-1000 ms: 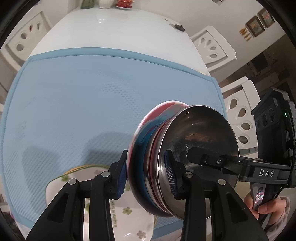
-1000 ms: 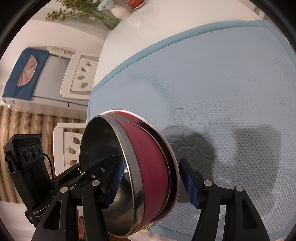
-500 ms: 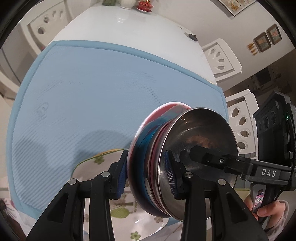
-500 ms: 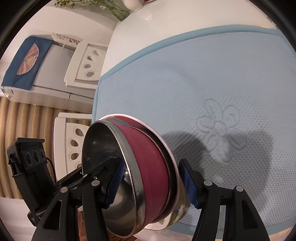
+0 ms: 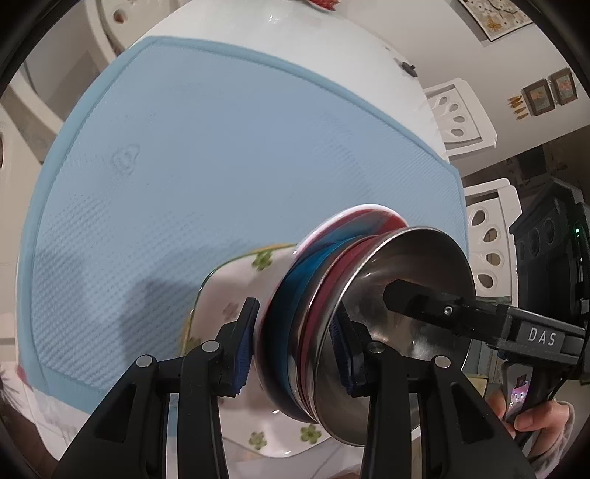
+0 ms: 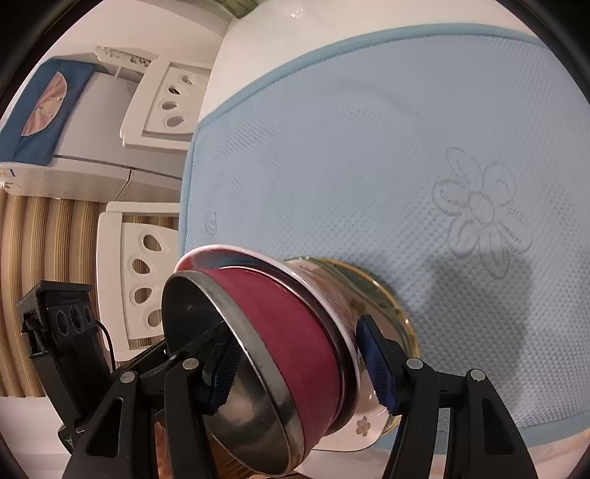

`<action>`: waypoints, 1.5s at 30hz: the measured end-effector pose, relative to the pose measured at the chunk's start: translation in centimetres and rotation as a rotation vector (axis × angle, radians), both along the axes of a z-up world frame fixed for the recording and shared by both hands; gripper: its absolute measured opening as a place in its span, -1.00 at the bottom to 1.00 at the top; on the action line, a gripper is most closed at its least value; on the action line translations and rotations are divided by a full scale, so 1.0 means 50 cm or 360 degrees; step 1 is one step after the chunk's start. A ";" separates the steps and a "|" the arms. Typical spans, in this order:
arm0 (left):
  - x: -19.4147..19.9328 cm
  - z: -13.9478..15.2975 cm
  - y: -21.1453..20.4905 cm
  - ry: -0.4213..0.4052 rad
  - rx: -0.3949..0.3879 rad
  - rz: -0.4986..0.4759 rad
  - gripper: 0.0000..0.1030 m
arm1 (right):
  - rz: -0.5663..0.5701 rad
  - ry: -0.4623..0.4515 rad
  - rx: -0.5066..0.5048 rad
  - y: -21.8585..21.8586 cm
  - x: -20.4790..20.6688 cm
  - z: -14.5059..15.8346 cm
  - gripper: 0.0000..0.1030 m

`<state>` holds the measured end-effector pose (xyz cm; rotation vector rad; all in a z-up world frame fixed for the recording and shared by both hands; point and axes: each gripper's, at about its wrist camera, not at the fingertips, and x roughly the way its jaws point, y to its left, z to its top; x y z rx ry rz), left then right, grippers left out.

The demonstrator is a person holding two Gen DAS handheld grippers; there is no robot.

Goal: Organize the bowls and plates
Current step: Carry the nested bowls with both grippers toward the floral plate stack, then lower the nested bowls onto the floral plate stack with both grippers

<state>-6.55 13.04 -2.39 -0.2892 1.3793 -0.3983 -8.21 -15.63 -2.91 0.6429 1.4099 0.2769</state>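
A nested stack of bowls (image 5: 332, 313), steel inside, maroon and blue outside with a white rim, is held between both grippers. My left gripper (image 5: 295, 346) is shut on its rim. My right gripper (image 6: 298, 364) is shut on the opposite rim of the same stack (image 6: 280, 353). The stack hangs just over a white flowered plate (image 5: 236, 291) that lies on the blue mat (image 5: 221, 147) near its front edge; the plate also shows in the right wrist view (image 6: 372, 294). I cannot tell whether the stack touches the plate.
The blue mat (image 6: 368, 147) covers a white table (image 5: 332, 40). White chairs (image 5: 461, 114) stand at the table's sides. Small items (image 5: 320, 3) sit at the table's far end.
Both grippers have carried the bowl stack over the flowered plate; more of the plate now shows beneath it. The grips have not changed.
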 end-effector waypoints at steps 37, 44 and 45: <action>-0.058 -0.018 0.010 -0.0002 0.0055 -0.0191 -0.28 | -0.0053 0.0144 -0.0169 0.028 -0.060 -0.026 0.17; -0.101 0.050 0.021 -0.0264 0.0275 -0.0231 -0.16 | 0.0064 -0.0071 -0.0363 0.035 -0.103 0.050 0.24; -0.110 0.060 0.019 -0.0310 0.0308 -0.0236 -0.16 | 0.0120 -0.0120 -0.0409 0.043 -0.115 0.061 0.30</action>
